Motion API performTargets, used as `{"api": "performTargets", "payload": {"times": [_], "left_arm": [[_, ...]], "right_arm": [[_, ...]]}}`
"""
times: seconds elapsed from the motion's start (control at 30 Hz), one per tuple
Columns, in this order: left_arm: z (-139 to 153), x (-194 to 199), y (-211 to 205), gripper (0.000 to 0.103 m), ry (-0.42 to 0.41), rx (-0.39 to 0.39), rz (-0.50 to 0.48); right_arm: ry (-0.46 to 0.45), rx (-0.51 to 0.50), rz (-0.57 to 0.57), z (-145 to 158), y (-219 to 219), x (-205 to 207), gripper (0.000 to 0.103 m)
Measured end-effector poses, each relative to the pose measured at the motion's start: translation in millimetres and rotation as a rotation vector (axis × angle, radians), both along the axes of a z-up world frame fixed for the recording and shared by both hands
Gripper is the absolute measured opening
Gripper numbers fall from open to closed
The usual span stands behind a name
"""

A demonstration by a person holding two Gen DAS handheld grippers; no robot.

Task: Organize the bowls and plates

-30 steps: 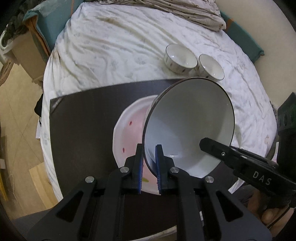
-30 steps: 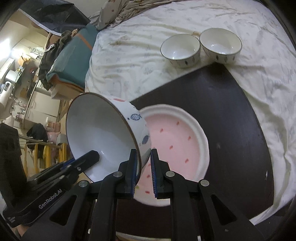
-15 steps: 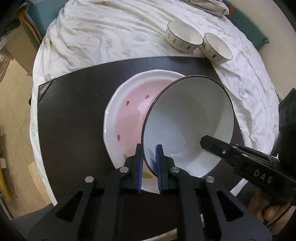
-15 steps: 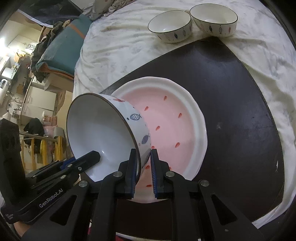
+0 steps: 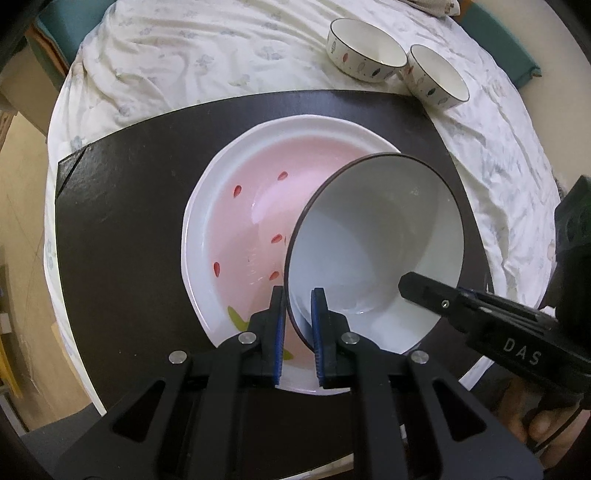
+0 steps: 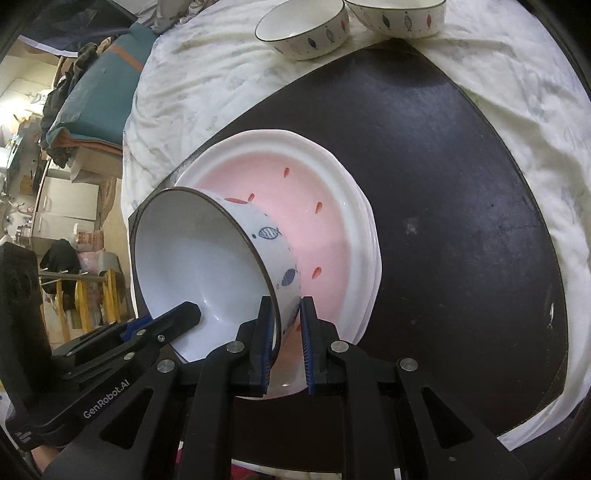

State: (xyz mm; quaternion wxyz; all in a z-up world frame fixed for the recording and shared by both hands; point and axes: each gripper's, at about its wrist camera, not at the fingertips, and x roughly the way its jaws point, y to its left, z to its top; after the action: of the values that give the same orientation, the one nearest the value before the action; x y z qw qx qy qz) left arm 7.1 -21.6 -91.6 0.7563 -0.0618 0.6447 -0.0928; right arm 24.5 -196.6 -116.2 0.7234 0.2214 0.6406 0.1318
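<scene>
A large white bowl [image 5: 373, 236] with a dark rim and fish pattern [image 6: 207, 269] is held tilted over a pink plate [image 5: 243, 221] with red seed marks [image 6: 317, 221]. My left gripper [image 5: 297, 295] is shut on the bowl's rim at one side. My right gripper [image 6: 283, 306] is shut on the rim at the opposite side. The plate lies on a dark board [image 5: 122, 221] [image 6: 461, 184]. The bowl covers the plate's right part in the left wrist view.
Two small patterned bowls [image 5: 364, 50] [image 5: 437, 75] stand side by side on the white quilt [image 5: 184, 59] beyond the board; they also show in the right wrist view [image 6: 303, 27] [image 6: 399, 14]. Furniture and clutter [image 6: 55, 147] lie off the bed's left side.
Both grippers have carried the bowl lower and closer over the pink plate. The plate and board appear larger. The grips on the rim are unchanged.
</scene>
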Motion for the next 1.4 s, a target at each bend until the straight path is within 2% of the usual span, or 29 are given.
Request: {"api": "performTargets", "payload": {"times": [0.37, 0.5, 0.9, 1.07, 1.23, 1.4], "left_arm": [[1.8, 1.8, 9.1, 0.011, 0.026, -0.010, 0.040], [1.0, 2.8, 12.8, 0.011, 0.028, -0.011, 0.050], [7.2, 6.0, 8.6, 0.014, -0.027, 0.031, 0.033], [9.0, 7.0, 10.5, 0.014, -0.032, 0.025, 0.045], [12.8, 7.5, 10.7, 0.022, -0.052, 0.034, 0.039], [17.9, 7.1, 6.1, 0.033, -0.100, 0.117, 0.017]], "right_arm": [[0.042, 0.022, 0.010, -3.1, 4.4, 5.5, 0.019], [0.054, 0.067, -0.021, -4.2, 2.2, 5.1, 0.020], [0.060, 0.094, -0.039, -2.5, 1.0, 7.6, 0.024], [0.027, 0.076, -0.046, 4.4, -1.9, 8.3, 0.024], [0.020, 0.086, -0.069, 5.8, -8.3, 12.2, 0.024], [0.013, 0.060, -0.053, 3.8, -2.8, 13.6, 0.024]]}}
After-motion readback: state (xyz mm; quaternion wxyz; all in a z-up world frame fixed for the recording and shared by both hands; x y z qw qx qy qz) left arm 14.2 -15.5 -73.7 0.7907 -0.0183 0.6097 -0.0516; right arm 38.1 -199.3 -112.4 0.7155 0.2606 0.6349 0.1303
